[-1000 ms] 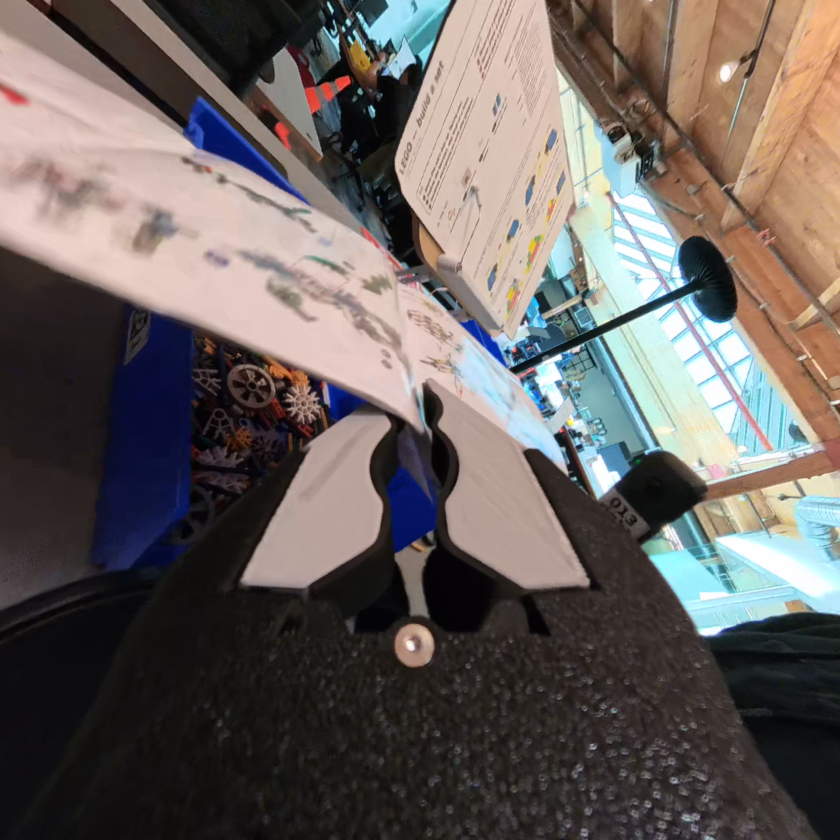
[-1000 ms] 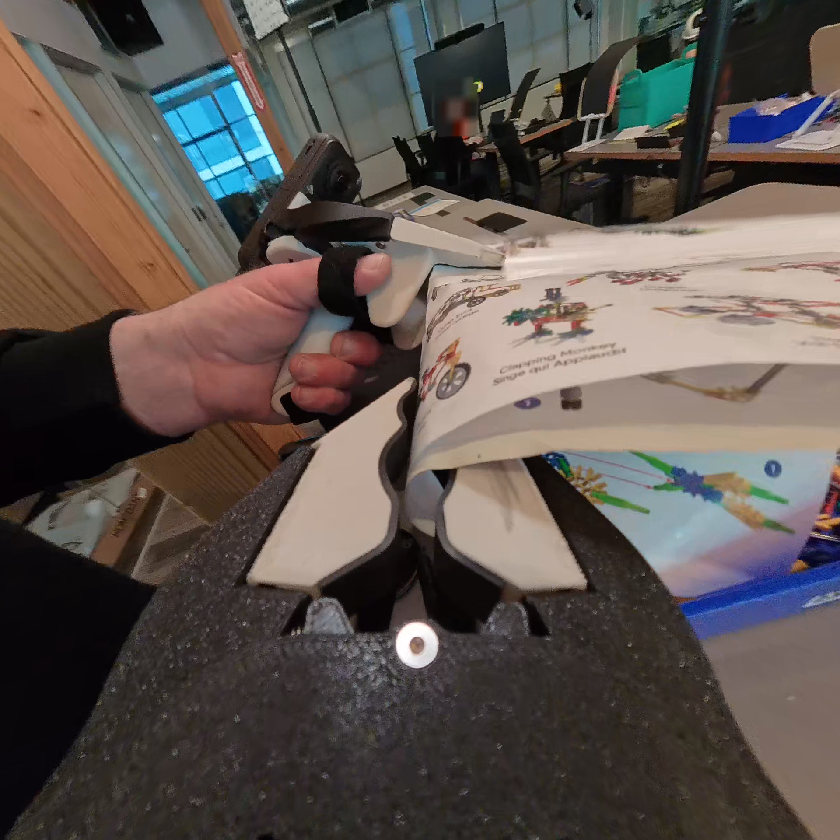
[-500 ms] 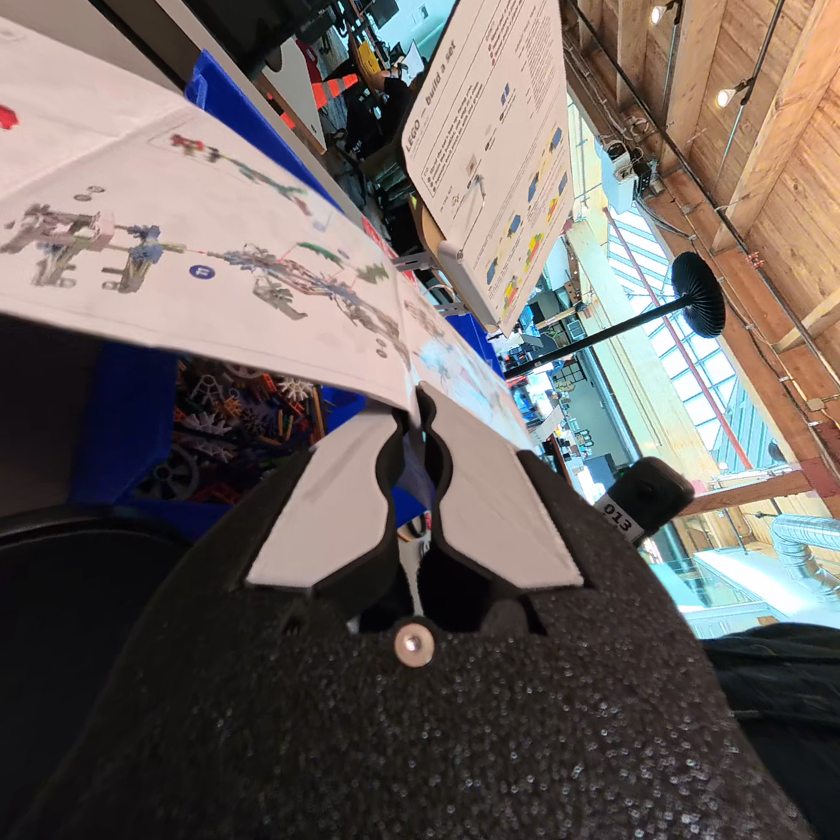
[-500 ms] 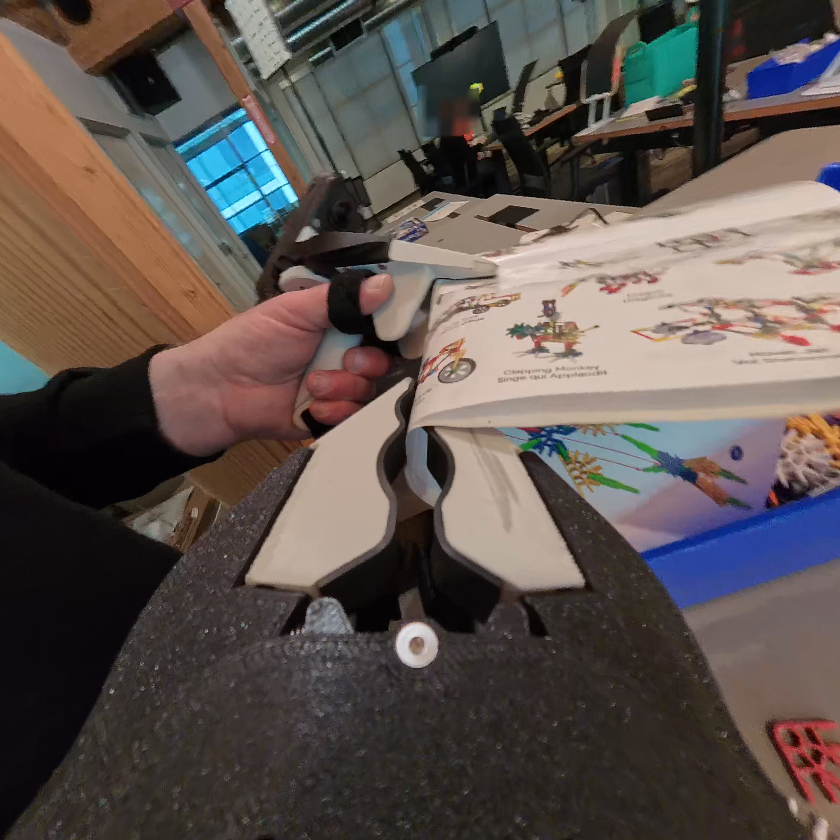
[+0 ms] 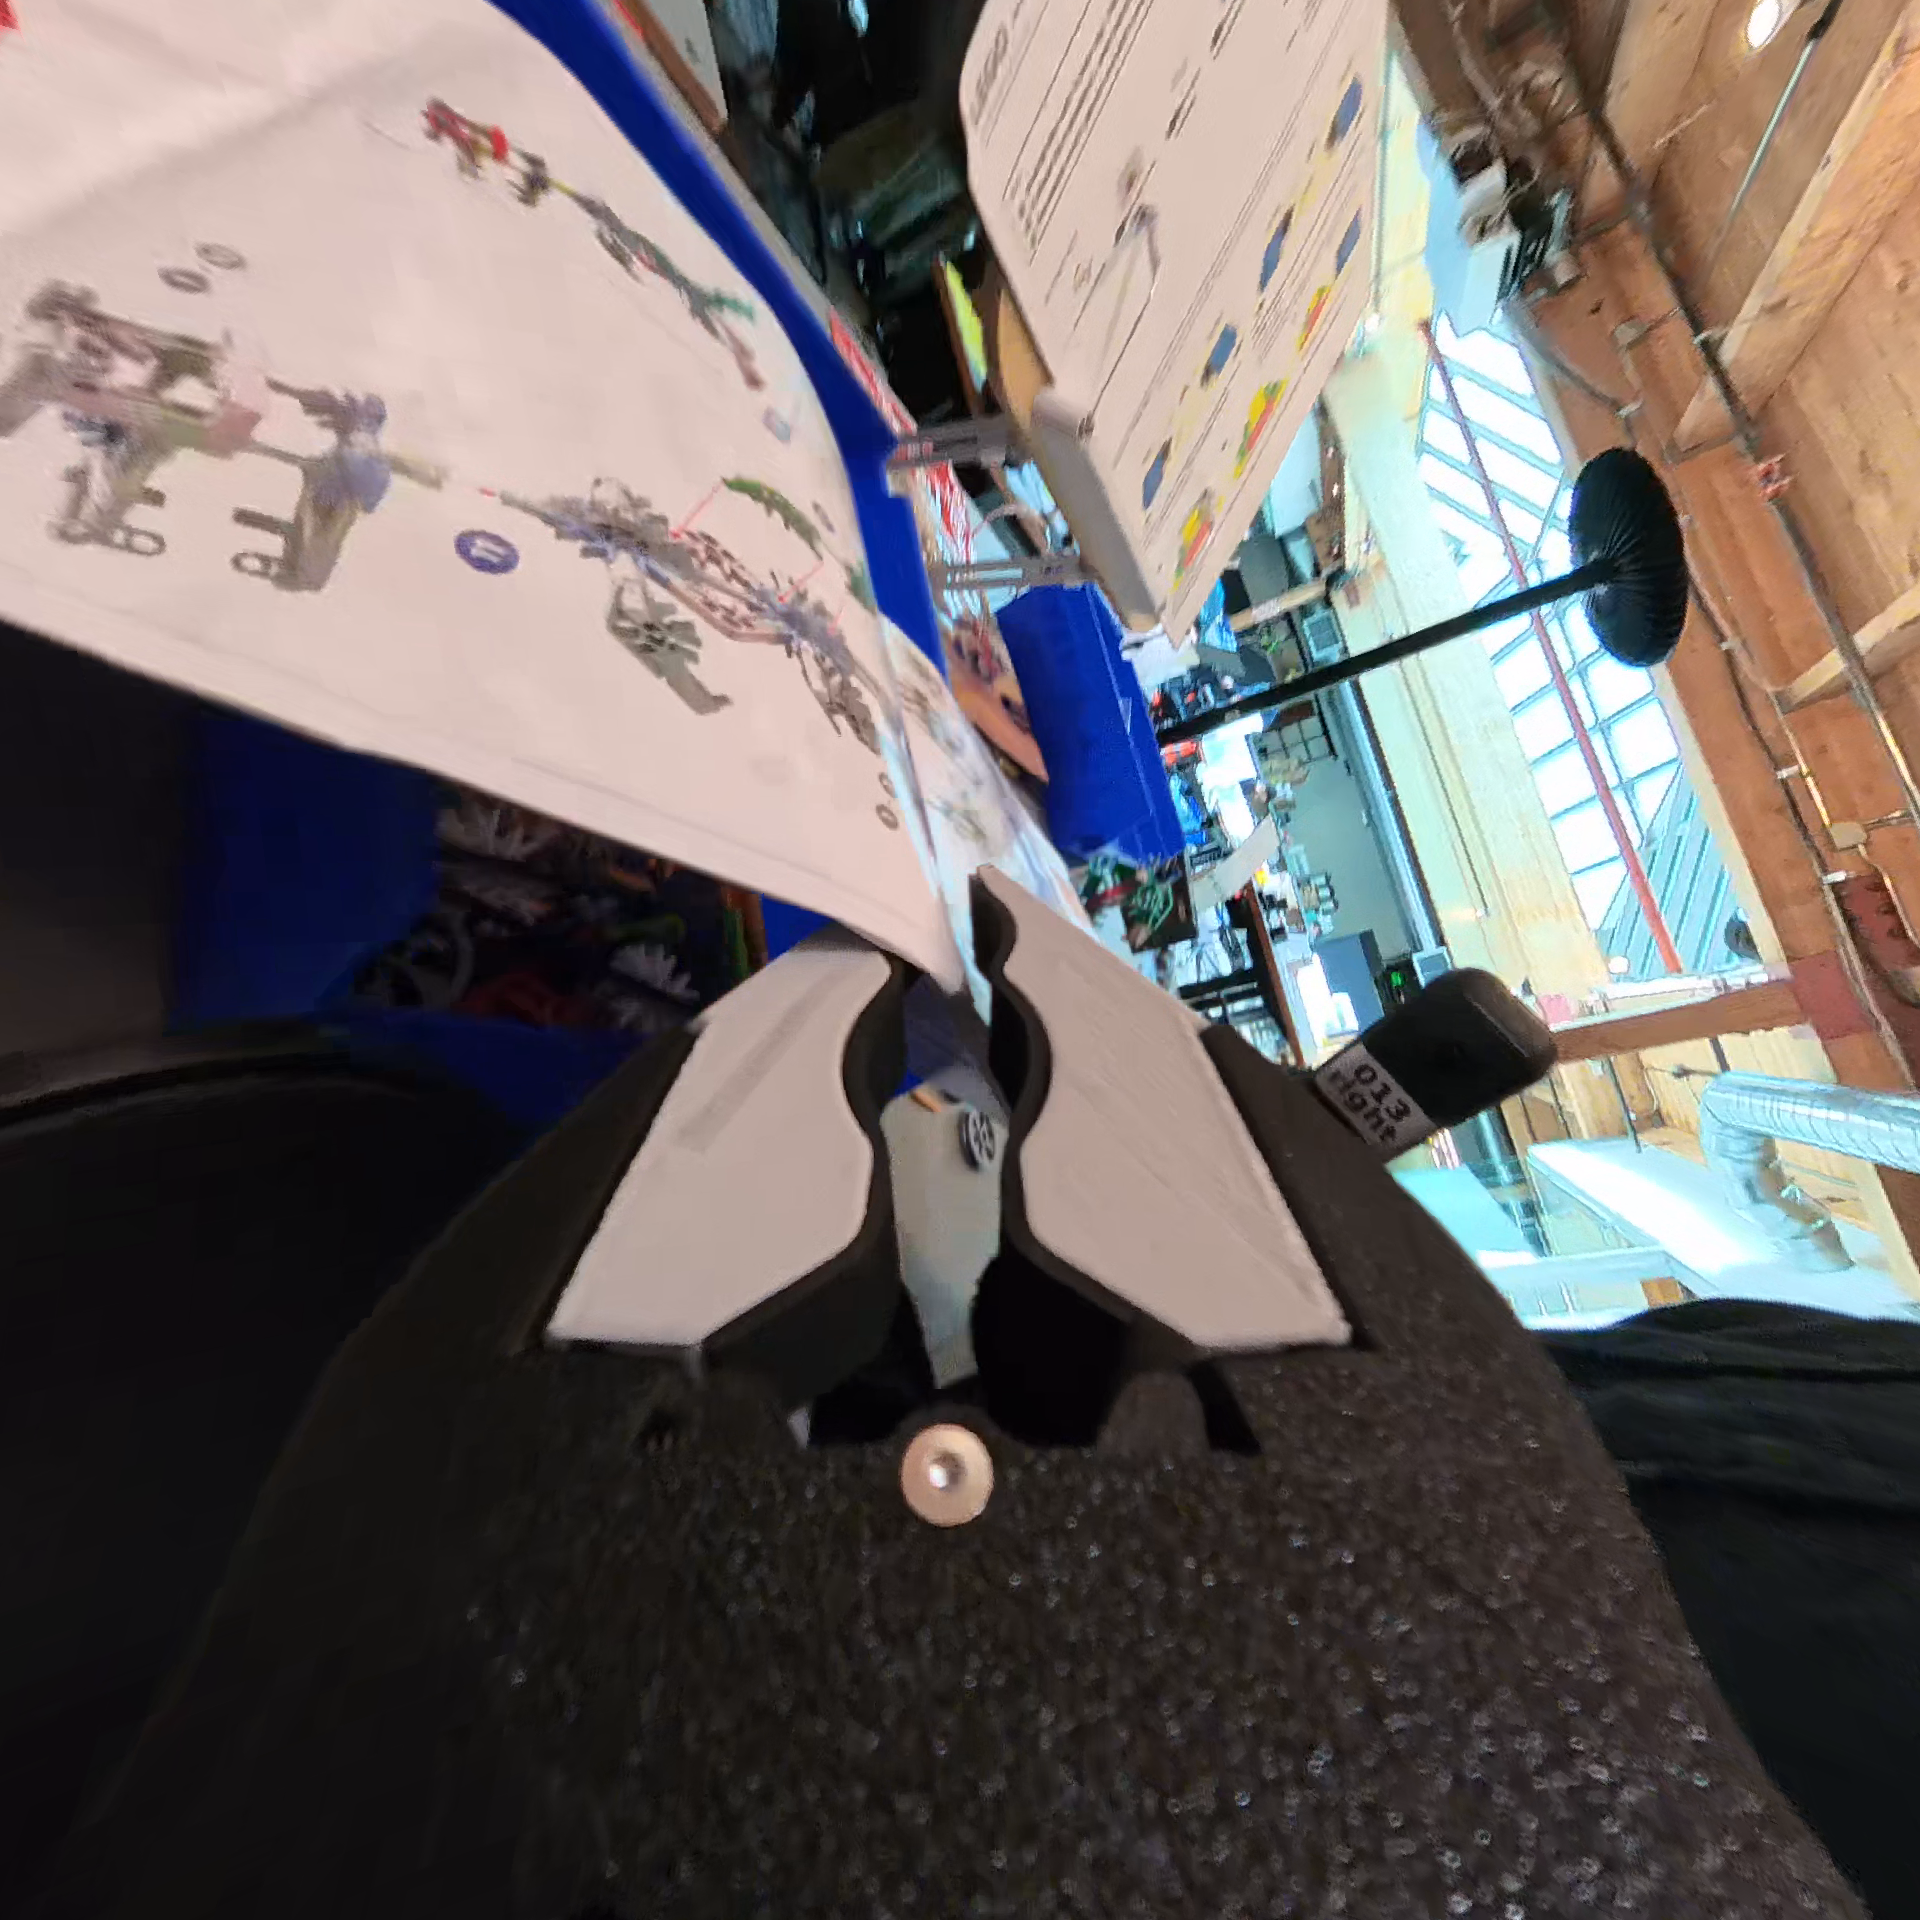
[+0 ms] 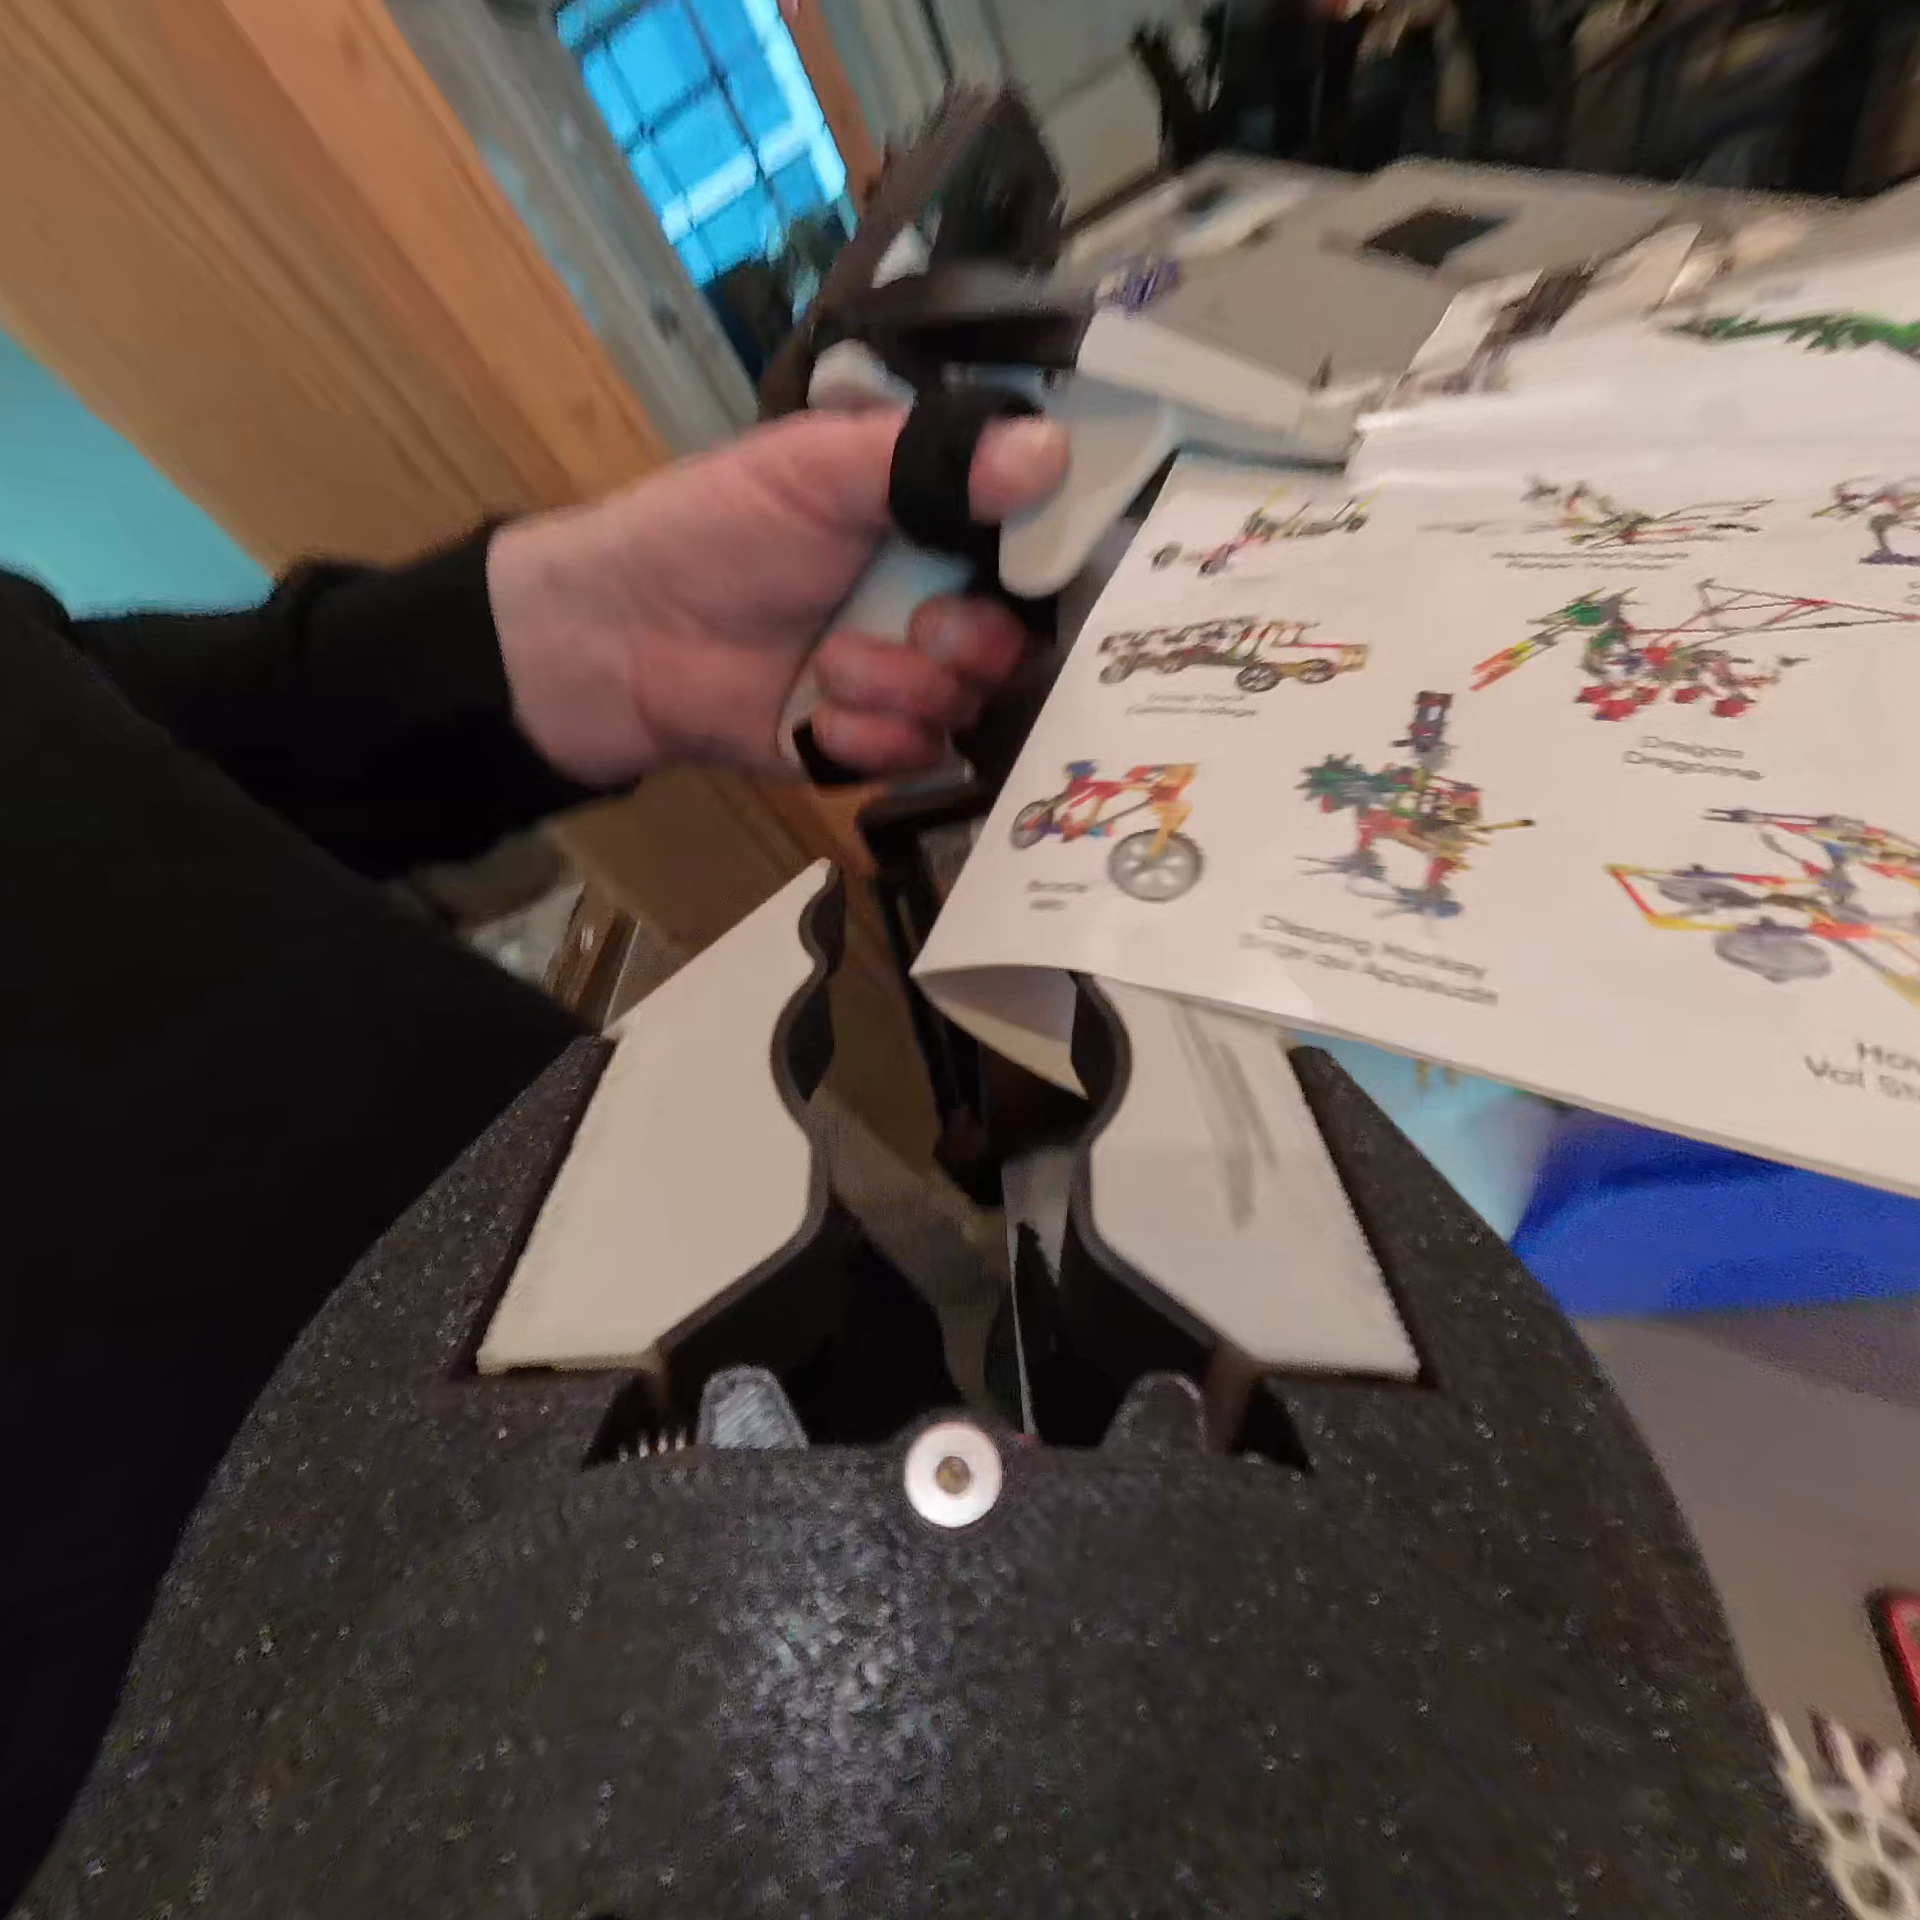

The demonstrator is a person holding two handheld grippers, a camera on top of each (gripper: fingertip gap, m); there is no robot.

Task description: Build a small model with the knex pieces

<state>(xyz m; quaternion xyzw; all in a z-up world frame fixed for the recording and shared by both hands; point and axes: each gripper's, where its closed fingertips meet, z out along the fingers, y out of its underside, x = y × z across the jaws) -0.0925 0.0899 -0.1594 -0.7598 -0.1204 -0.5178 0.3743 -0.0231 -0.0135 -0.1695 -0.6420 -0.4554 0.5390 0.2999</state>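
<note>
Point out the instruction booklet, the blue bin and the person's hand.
instruction booklet (image 6: 1455, 790), right wrist view, on its printed top page.
blue bin (image 5: 1091, 707), left wrist view, on its outer wall.
person's hand (image 6: 707, 603), right wrist view, on the back of the hand.

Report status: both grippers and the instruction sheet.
Left gripper shut on instruction sheet edge. Right gripper open, sheet corner against its right finger, unpinched. Blue bin of building pieces under the sheet. Nothing blocking.

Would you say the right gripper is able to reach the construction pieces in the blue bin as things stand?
Probably not: the white printed instruction sheet lies over the blue plastic bin, and the right gripper, open, sits at that sheet's corner.
</note>
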